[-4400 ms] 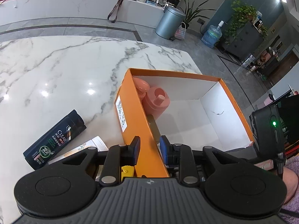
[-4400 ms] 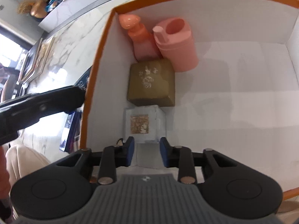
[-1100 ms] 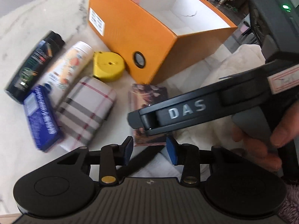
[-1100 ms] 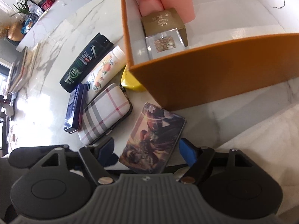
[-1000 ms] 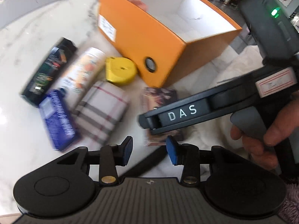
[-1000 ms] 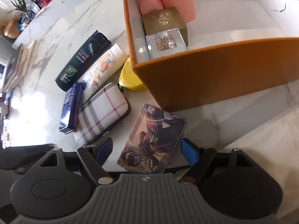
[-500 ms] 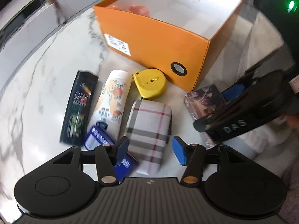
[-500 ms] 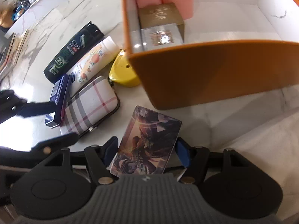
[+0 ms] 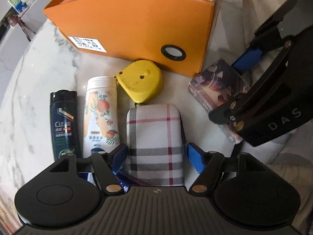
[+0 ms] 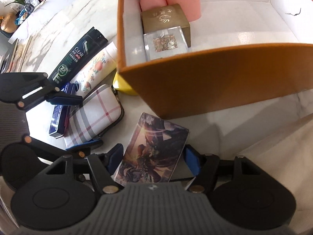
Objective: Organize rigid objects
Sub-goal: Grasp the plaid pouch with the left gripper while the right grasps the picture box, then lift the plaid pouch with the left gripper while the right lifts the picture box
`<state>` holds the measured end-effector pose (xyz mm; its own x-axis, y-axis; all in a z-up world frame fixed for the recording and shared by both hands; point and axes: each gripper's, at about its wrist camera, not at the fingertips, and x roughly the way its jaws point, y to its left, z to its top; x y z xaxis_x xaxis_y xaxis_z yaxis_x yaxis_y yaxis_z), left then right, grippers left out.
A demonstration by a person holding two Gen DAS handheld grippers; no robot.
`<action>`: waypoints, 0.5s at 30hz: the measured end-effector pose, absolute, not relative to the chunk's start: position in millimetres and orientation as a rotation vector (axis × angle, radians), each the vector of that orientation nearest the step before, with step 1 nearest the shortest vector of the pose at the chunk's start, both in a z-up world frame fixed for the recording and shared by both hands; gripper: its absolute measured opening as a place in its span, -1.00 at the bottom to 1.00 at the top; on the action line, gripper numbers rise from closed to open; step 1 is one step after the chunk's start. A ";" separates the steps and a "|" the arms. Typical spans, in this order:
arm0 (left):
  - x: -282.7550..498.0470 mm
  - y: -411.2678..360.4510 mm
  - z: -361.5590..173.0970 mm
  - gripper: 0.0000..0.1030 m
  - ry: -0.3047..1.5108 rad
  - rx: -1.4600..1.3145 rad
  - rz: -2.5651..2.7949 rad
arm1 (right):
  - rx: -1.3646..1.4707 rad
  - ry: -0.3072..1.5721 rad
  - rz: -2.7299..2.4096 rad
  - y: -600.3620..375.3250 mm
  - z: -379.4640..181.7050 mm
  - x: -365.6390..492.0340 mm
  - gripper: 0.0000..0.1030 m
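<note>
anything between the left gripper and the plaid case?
Nothing visible. The left gripper has just been opening; its jaws straddle the plaid case without pressing it. The blue box lies against the case's side.

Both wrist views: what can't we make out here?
- Blue box: left view hides it behind the left gripper; right view shows only its edge.
- Tape measure: right view, mostly behind the orange box.
- Card box: right gripper fingers' contact not discernible.
- Box label: print too small.
</note>
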<state>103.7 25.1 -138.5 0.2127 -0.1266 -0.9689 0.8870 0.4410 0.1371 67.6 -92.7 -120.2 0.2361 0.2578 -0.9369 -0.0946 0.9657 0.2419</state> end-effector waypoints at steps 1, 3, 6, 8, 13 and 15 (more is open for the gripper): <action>106.0 25.4 -138.8 0.63 1.145 0.832 -0.835 | 0.148 1.312 0.242 -93.3 -120.2 68.5 0.34; 107.6 26.4 -139.0 0.62 1.161 0.837 -0.844 | 0.143 1.313 0.246 -92.8 -120.0 68.9 0.34; 107.4 28.9 -138.1 0.47 1.176 0.851 -0.843 | 0.135 1.312 0.253 -92.4 -120.3 69.6 0.35; 110.2 31.0 -137.7 0.46 1.192 0.802 -0.806 | 0.131 1.309 0.258 -92.7 -120.1 69.8 0.33; 112.4 30.9 -136.6 0.45 1.251 0.653 -0.656 | 0.145 1.305 0.273 -97.5 -119.6 69.2 0.29; 109.8 31.6 -136.5 0.45 1.256 0.594 -0.599 | 0.149 1.298 0.279 -98.4 -118.7 68.9 0.25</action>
